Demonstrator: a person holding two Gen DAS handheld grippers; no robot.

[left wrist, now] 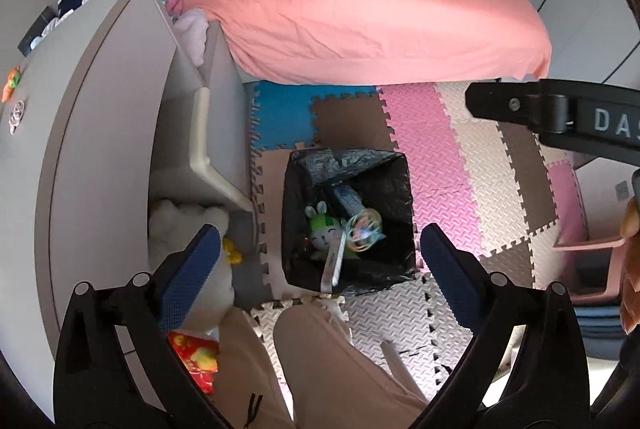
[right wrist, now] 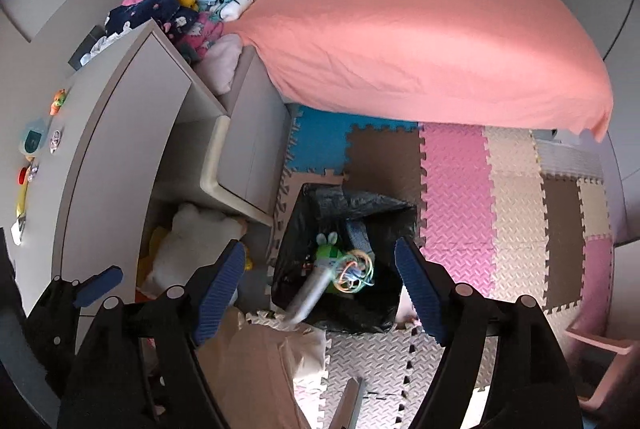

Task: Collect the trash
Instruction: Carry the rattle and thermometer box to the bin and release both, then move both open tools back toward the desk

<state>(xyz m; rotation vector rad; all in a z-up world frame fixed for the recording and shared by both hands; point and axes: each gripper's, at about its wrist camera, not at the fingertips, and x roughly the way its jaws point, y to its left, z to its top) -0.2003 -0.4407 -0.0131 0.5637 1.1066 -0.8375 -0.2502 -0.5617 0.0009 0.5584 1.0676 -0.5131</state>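
the left gripper (left wrist: 320, 269) hangs with its blue-padded fingers (left wrist: 192, 273) spread wide and nothing between them. straight ahead of it, framed by the two pads, sits the square bin lined with a black plastic bag (left wrist: 296, 269) on the foam puzzle-mat floor (left wrist: 452, 157). inside the bin lie a green and white bunny toy (left wrist: 323, 231), a tangle of coloured rings (left wrist: 364, 229) and a silvery flat strip (left wrist: 334, 263) leaning on the near rim.

the right gripper (right wrist: 320, 285) is likewise splayed open and empty, the same bin (right wrist: 360, 321) just beyond its tips, slightly toward its right finger. the left gripper's blue pad (right wrist: 100, 285) shows off to its left. further ahead is the bed with a pink sheet (right wrist: 420, 41).
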